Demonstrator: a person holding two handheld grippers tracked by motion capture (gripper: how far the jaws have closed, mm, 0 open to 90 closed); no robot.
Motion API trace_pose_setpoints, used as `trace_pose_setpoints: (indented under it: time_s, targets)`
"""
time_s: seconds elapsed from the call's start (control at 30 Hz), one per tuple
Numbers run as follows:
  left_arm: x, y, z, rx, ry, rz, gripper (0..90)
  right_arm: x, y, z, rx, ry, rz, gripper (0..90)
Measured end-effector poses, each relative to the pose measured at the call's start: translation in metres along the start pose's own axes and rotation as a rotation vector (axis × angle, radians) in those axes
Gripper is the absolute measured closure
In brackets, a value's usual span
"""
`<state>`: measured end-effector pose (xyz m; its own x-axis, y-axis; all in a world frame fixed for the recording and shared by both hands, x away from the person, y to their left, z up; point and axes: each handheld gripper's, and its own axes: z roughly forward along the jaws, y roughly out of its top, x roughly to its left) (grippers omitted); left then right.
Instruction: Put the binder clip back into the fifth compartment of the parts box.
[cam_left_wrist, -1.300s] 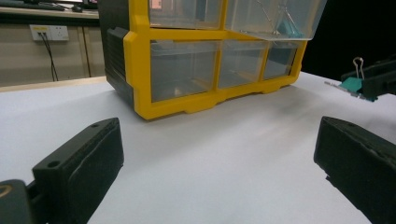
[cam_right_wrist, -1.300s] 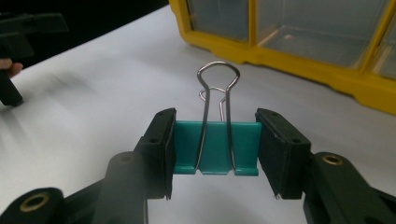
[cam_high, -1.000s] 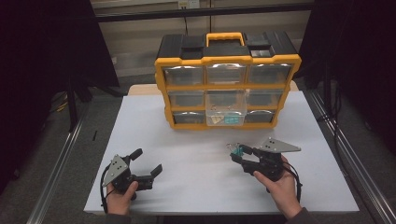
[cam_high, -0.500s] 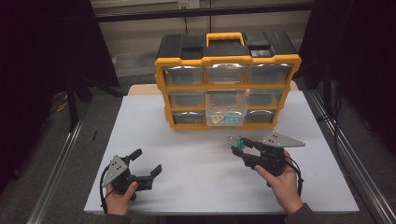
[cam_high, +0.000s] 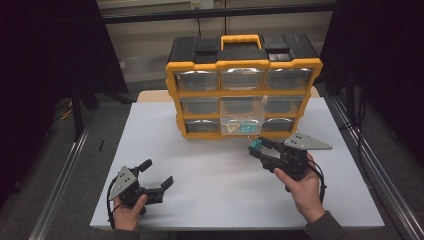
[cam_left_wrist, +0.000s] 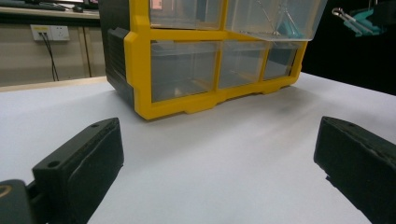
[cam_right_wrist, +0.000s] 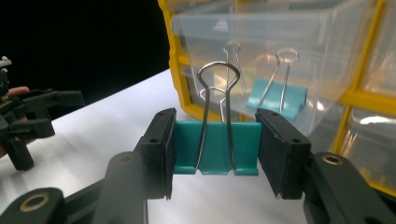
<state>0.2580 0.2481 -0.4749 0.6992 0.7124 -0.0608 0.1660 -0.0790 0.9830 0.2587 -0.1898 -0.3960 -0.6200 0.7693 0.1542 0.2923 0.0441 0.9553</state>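
Your right tongs (cam_right_wrist: 215, 154) pinch a teal binder clip (cam_right_wrist: 215, 147).
Your left tongs (cam_high: 156, 175) rest spread on the bench (cam_high: 210, 175), well apart from the open drawer (cam_high: 242, 114).

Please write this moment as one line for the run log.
right gripper: shut on teal clip | left gripper: open, empty | drawer: pulled out

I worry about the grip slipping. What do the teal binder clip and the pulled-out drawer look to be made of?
The teal binder clip looks like painted sheet metal, smooth and matte, with shiny bare wire handles, so probably steel. The right gripper has its jaws shut on the clip's ends. The pulled-out drawer looks like clear, glossy plastic: another clip shows through its wall.
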Motion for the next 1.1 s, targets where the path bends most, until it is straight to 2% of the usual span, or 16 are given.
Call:
trace_pose_setpoints:
  time_s: [0.07, 0.17, 0.2, 0.23, 0.27, 0.3, 0.4, 0.47, 0.57, 0.6, 0.77, 0.9, 1.0, 1.1]
  targets:
    - [0.0, 0.0, 0.0, 0.001, 0.004, 0.008, 1.6, 0.001, 0.005, 0.0, -0.011, 0.001, -0.005, 50.1]
    - [-0.002, -0.001, 0.002, -0.024, -0.009, -0.04, 1.6, 0.001, 0.011, 0.0, -0.03, -0.001, -0.008, 50.1]
    - [-0.002, -0.001, 0.002, -0.023, -0.001, -0.032, 1.6, 0.001, 0.013, 0.0, -0.035, 0.0, -0.01, 50.1]
    - [0.001, -0.001, 0.0, 0.001, -0.005, 0.006, 1.7, 0.001, 0.015, -0.001, -0.037, 0.003, -0.009, 50.1]
    - [0.001, -0.001, 0.0, 0.001, -0.004, 0.005, 1.6, 0.001, 0.016, -0.001, -0.041, 0.003, -0.011, 50.1]
    - [-0.001, -0.001, 0.002, -0.014, -0.012, -0.018, 1.6, 0.001, 0.017, -0.001, -0.04, 0.004, -0.01, 50.1]
    - [-0.001, -0.001, 0.003, -0.018, -0.004, -0.03, 1.6, 0.001, 0.021, -0.001, -0.04, 0.002, -0.018, 50.1]
    - [-0.002, -0.001, 0.002, -0.018, -0.004, -0.029, 1.6, 0.001, 0.024, -0.001, -0.041, 0.004, -0.018, 50.1]
    - [0.001, -0.001, 0.0, 0.0, -0.005, 0.005, 1.6, 0.0, 0.03, -0.001, -0.048, 0.005, -0.018, 50.1]
    - [-0.001, -0.001, 0.002, -0.022, -0.001, -0.027, 1.6, -0.001, 0.033, -0.001, -0.052, 0.002, -0.02, 50.1]
    - [-0.001, -0.001, 0.002, -0.016, 0.007, -0.022, 1.6, -0.001, 0.045, 0.0, -0.073, -0.002, -0.026, 50.1]
    - [0.0, -0.001, 0.002, -0.021, -0.004, -0.028, 1.6, 0.0, 0.053, 0.002, -0.084, 0.0, -0.035, 50.1]
    - [0.0, -0.001, 0.002, -0.025, -0.001, -0.036, 1.6, -0.001, 0.059, 0.005, -0.099, -0.016, -0.04, 50.1]
    - [0.0, -0.001, 0.001, -0.021, -0.002, -0.032, 1.6, -0.005, 0.065, 0.009, -0.109, -0.034, -0.021, 50.1]
